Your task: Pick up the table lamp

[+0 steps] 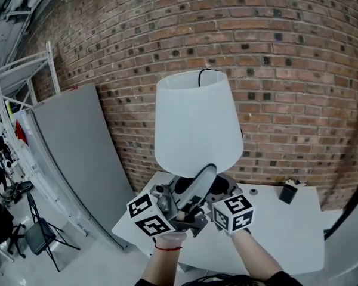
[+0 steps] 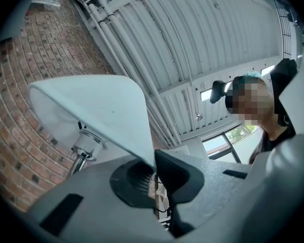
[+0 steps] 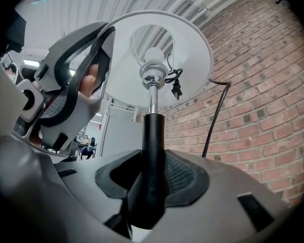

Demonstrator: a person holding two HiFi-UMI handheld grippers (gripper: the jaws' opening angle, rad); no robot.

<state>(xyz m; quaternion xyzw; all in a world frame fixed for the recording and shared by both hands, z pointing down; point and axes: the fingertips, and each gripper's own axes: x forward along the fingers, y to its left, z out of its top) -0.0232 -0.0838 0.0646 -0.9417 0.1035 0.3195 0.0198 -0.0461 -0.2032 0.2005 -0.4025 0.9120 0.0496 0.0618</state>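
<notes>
Fingers (image 3: 185,178) of right gripper (image 3: 151,181) clamped on black stem (image 3: 153,135) of table lamp (image 1: 197,130); fingers (image 2: 180,173) of left gripper (image 2: 154,178) pinched on shade (image 2: 101,105) rim. Lamp held upright over surface (image 1: 286,231), base hidden. Judged top-heavy; shade thin, easily dented; stem stiff, best hold. Dangling plug (image 3: 175,89) seen only in right gripper view; surface only in head view.

The table lamp (image 1: 194,124) is held roughly upright in the air, its white conical shade (image 1: 194,121) filling the middle of the head view. A black cord (image 1: 204,73) loops over the top rim at 12 o'clock. Seen from below, a black stem (image 3: 152,151) leads up to a chrome rod (image 3: 152,99) and a bulb (image 3: 154,57). A black plug (image 3: 175,88) dangles at 4 o'clock of the socket. The right gripper (image 3: 151,186) clamps the stem. The left gripper (image 2: 156,176) pinches the shade's lower rim at 9 o'clock.
</notes>
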